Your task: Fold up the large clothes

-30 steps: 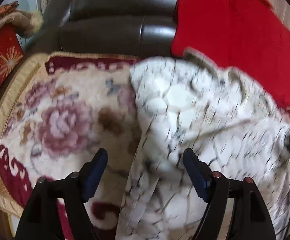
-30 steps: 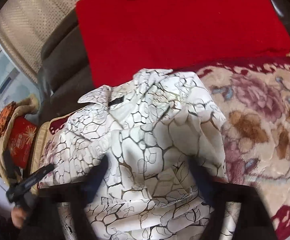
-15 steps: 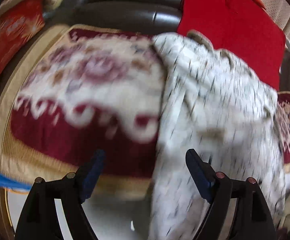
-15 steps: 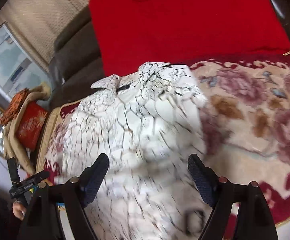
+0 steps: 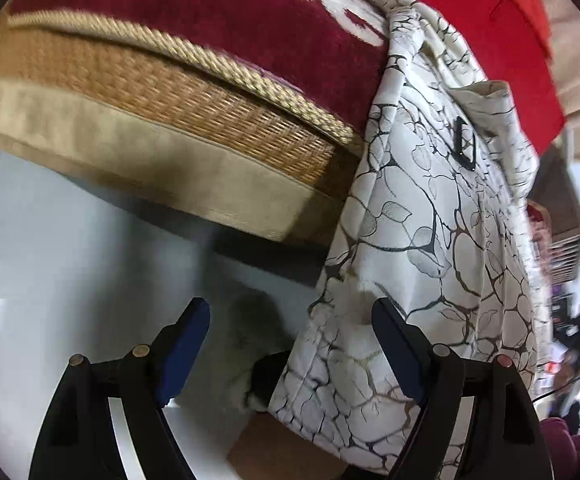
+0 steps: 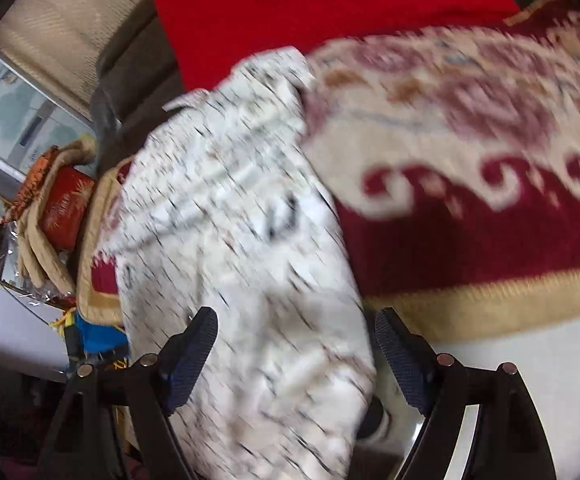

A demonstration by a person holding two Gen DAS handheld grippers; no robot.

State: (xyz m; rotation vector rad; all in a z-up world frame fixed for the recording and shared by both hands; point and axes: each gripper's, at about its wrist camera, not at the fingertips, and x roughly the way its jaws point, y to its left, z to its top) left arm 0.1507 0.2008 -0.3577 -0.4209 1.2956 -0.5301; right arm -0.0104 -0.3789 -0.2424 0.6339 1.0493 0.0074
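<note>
A white garment (image 5: 430, 208) with a black crackle and leaf print drapes from the sofa seat over its front edge and hangs toward the floor. My left gripper (image 5: 290, 344) is open at the garment's lower left edge. The cloth lies by the right finger (image 5: 394, 344), and the left finger stands over bare floor. In the right wrist view the same garment (image 6: 229, 220) is blurred and fills the gap of my right gripper (image 6: 296, 356), which is also open, its pads apart from the cloth.
A red and cream floral blanket (image 6: 470, 120) with a gold border covers the seat, over a woven mat (image 5: 209, 108). A plain red blanket (image 6: 310, 8) lies on the backrest. A pale floor (image 5: 49, 260) runs below, with a dark shoe (image 5: 265, 376) under the hanging cloth. A red box (image 6: 65, 212) sits far left.
Both views have pulled back from over the seat to its front edge and dropped lower. The garment now hangs over the edge between the fingers. The left view has rolled.
</note>
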